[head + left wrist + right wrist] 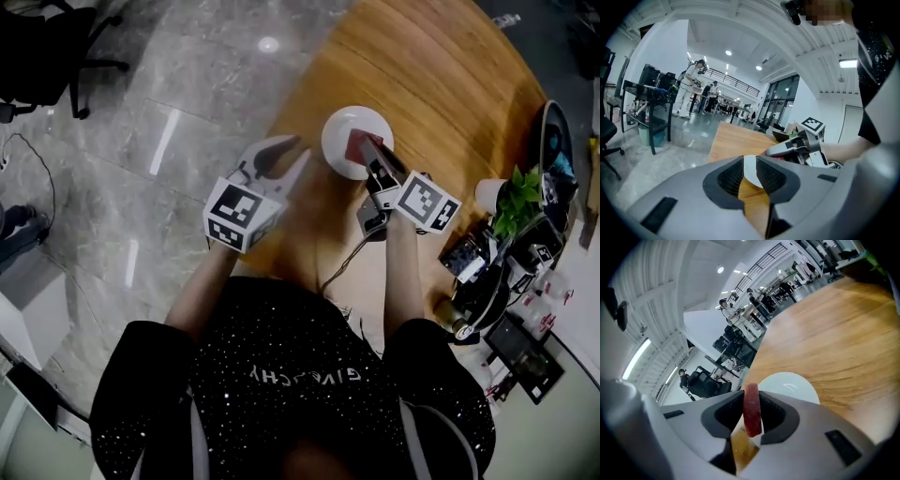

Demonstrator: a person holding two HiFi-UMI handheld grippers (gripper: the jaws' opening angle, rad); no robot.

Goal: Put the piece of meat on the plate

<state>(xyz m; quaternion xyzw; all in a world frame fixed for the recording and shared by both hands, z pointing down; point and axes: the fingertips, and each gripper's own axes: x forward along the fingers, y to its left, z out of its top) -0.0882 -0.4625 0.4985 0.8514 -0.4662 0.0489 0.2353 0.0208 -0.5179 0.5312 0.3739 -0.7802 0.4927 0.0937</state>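
A flat red piece of meat (752, 413) stands on edge between the pads of my right gripper (751, 404), which is shut on it. In the head view the meat (357, 145) hangs over the near part of the white plate (342, 127) on the round wooden table (441, 84). The plate (792, 383) lies just beyond the right jaws. My left gripper (281, 157) hovers left of the plate at the table's edge, its jaws a little apart with nothing between them. Through that gap the plate (750, 172) shows, and the right gripper (787, 147) reaches in from the right.
A small potted plant (516, 199) and a heap of devices and cables (511, 281) crowd the table's right edge. The left table edge drops to a grey stone floor (169, 112). An office chair (47, 47) stands far left. People stand in the background hall.
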